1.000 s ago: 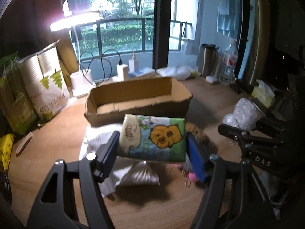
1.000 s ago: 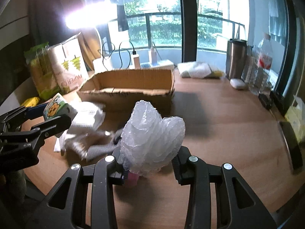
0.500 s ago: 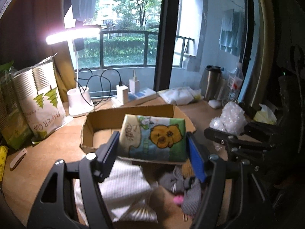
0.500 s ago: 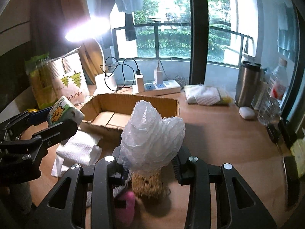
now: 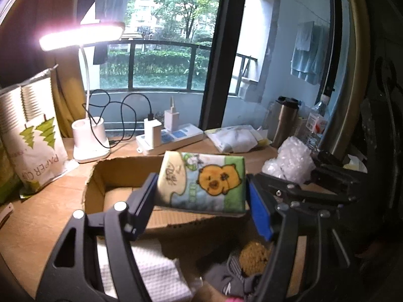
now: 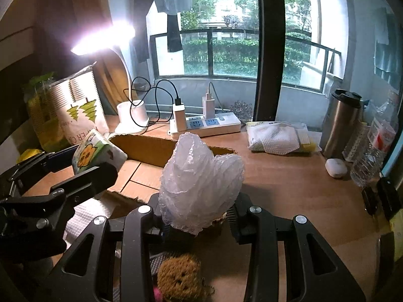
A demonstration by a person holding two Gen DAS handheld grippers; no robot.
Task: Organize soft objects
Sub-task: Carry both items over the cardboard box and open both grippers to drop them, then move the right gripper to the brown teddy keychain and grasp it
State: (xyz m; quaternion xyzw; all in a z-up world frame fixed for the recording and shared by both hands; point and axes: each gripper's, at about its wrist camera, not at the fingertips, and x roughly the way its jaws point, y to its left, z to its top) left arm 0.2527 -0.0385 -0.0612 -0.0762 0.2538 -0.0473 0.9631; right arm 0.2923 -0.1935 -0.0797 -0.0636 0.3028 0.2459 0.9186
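The left gripper point(image 5: 201, 193) has its fingers point(image 5: 142, 201) set fairly wide and clamped on the two short ends of a tissue pack point(image 5: 202, 181), a soft packet printed with an orange cartoon bear on green and white; the blue pad of the right-hand finger presses flat against the pack's edge. The pack is held clear of the bench point(image 5: 37, 216), over the near wall of an open cardboard box point(image 5: 118, 176) whose flaps are torn and ragged. The right gripper point(image 6: 196, 216) has its fingers point(image 6: 241, 216) closer together, clamped on the lower part of a crumpled wad of bubble wrap point(image 6: 201, 176), which stands up above the fingers like a loose white cone. That wad sits just off the right end of the same box, and in the left wrist view it shows beside the tissue pack, the two grippers side by side but not touching. Below both grippers, on the bench in front of the box, lie other soft things: a folded white waffle cloth point(image 5: 156, 276), a brown fuzzy plush point(image 6: 181, 279), and a grey fabric item point(image 5: 226, 279) with a bit of pink at its edge. Farther back stand a lit desk lamp point(image 5: 83, 37), a power strip point(image 6: 209, 123) with chargers plugged in, a paper-cup bag point(image 5: 32, 136), a steel tumbler point(image 6: 340, 123) and a water bottle point(image 6: 375, 148).
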